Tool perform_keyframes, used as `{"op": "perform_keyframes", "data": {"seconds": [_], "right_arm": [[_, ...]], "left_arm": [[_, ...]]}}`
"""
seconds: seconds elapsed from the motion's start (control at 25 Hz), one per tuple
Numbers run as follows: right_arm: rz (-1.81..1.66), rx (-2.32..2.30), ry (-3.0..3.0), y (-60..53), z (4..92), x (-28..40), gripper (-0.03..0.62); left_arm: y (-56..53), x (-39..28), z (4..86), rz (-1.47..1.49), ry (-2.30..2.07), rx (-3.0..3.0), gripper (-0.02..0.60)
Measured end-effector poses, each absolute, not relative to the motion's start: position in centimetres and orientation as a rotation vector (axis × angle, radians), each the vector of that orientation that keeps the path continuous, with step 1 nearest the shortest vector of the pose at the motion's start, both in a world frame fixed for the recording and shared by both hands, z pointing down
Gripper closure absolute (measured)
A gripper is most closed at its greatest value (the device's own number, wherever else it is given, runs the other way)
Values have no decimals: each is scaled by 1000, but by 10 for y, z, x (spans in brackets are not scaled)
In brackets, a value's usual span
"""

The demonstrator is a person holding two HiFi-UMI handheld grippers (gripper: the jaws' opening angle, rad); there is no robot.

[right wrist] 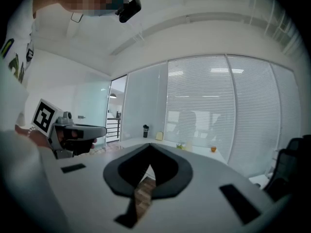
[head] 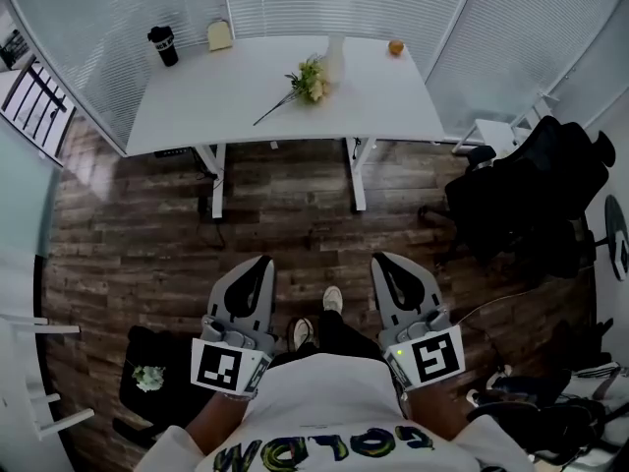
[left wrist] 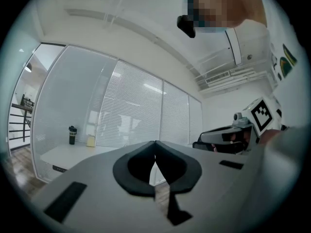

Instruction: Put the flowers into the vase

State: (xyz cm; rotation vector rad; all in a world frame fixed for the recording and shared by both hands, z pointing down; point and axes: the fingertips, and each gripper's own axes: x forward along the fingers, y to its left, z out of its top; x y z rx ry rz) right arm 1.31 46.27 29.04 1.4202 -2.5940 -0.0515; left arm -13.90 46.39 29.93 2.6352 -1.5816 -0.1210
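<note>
A bunch of pale green-yellow flowers (head: 308, 80) with a long dark stem lies on the white table (head: 216, 106) far ahead of me. Just right of it stands a pale vase (head: 334, 59). In the right gripper view the flowers (right wrist: 181, 145) show small and distant on the table. My left gripper (head: 262, 262) and right gripper (head: 384, 260) are held close to my body above the wooden floor, well short of the table. Both are shut with nothing between their jaws. The left gripper's tips (left wrist: 155, 142) and the right gripper's tips (right wrist: 149, 145) meet.
On the table also stand a black bottle (head: 163, 45), a yellowish item (head: 219, 35) and a small orange object (head: 395, 47). Black office chairs (head: 531, 205) crowd the right side. A dark stool (head: 152, 372) sits at my lower left. Glass walls with blinds enclose the table.
</note>
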Motion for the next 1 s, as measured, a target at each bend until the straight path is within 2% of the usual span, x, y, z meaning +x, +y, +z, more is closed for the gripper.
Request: {"op": "perform_keyframes", "data": {"seconds": [0.56, 1.0], "right_arm": [[-41, 1428, -2603, 411, 295, 20, 583], [-35, 1426, -2614, 325, 290, 58, 583]], "left_arm": [[412, -128, 302, -93, -1550, 2658, 569], [327, -88, 296, -53, -1534, 2674, 569]]}}
